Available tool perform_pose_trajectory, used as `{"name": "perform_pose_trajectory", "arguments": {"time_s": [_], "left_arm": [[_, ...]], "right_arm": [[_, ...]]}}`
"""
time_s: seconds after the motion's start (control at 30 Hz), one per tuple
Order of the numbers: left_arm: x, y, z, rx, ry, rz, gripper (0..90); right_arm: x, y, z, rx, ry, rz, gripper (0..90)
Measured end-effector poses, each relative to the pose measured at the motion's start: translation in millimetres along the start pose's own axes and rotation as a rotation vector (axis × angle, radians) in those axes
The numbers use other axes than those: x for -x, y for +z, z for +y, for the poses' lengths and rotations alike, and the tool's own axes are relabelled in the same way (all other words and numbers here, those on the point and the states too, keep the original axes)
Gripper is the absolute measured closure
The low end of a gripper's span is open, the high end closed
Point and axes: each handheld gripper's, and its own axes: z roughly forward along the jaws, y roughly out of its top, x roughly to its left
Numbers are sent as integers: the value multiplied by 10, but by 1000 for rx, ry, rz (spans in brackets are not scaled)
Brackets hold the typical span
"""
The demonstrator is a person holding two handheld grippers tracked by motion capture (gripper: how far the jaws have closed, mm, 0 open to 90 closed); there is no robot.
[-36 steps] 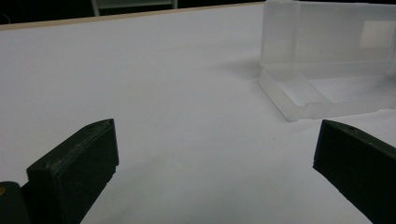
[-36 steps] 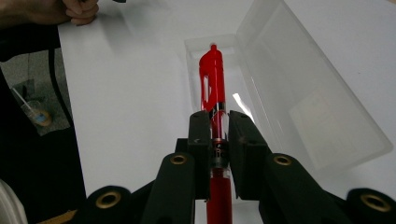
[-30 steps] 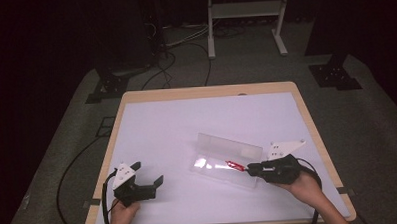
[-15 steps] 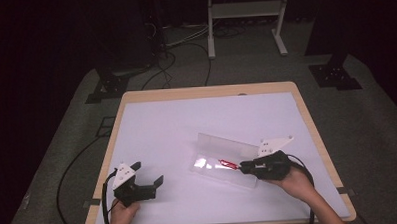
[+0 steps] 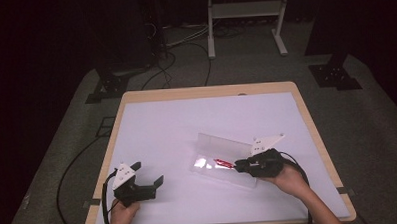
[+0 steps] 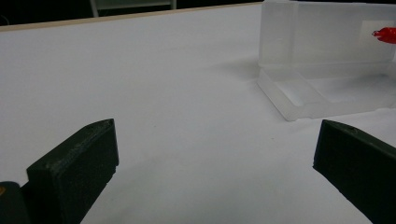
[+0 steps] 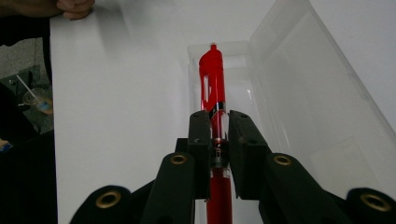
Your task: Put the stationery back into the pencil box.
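Right tool (image 5: 238,165) is clamped on the red pen (image 7: 212,88), gripping it around mid-barrel w/ the clip end sticking out straight ahead of the jaws, hanging over the open clear plastic case (image 5: 223,156). The case's tray sits directly under and in front of the tool tip, lid (image 7: 322,93) folded open to the tool's right side, so that wall is close on that side; bare white surface (image 5: 187,122) to the tool's left. Left tool (image 5: 156,182) has its jaws spread wide, nothing btwn them, parked near the front edge of the surface, well apart from the case, which shows ahead and off to its right in the left gripper view (image 6: 327,60). Lots of open surface ahead of the left tool, all the way to the far wooden edge (image 6: 130,16).
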Motion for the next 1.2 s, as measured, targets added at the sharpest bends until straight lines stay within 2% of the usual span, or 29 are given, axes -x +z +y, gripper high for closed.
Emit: {"name": "perform_pose_trajectory", "arguments": {"time_s": [0.77,1.2], "left_arm": [[2,-1,-1,3,0,-1,0],[-1,-3,-1,2,-3,-4,0]], "right_arm": [[116,211,-8,-39,7,12,788],[164,430,-60,-86,24,24,788]]}}
